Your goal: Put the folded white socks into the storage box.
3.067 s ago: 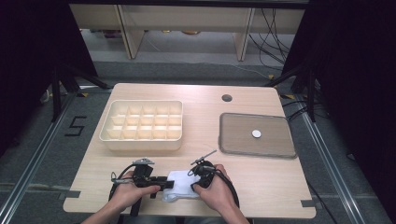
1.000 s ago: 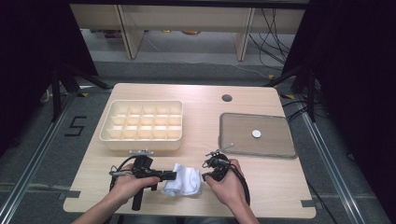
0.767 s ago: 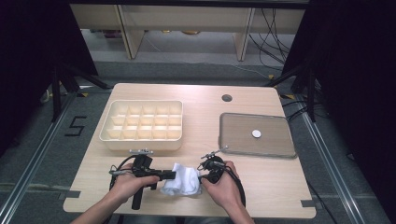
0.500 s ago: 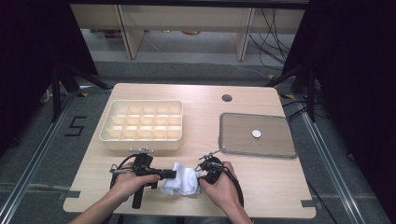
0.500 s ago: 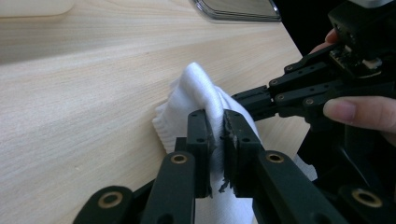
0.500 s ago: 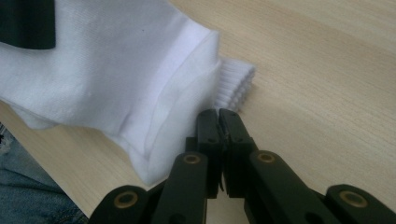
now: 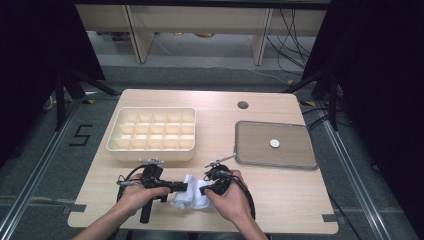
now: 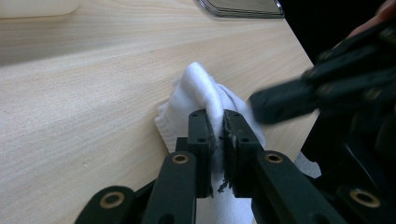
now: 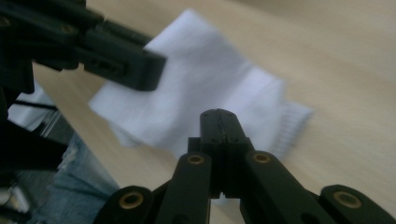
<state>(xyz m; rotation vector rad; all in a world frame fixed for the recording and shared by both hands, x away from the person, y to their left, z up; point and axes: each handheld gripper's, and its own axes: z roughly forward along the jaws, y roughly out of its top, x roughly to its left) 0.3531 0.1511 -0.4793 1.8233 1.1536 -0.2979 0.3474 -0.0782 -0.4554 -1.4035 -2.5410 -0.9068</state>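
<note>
While the left gripper (image 8: 215, 140) pinched the white cloth (image 8: 201, 93)
The right gripper (image 9: 219, 122) hovered over it, jaws together, empty.

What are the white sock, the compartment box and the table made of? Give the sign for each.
White sock: soft knitted fabric, likely cotton; ribbed cuff, creases where pinched. Compartment box: probably moulded plastic; smooth cream matte walls, an even grid of cells. Table: pale wood or wood-look laminate; straight grain lines, slight sheen.
</note>
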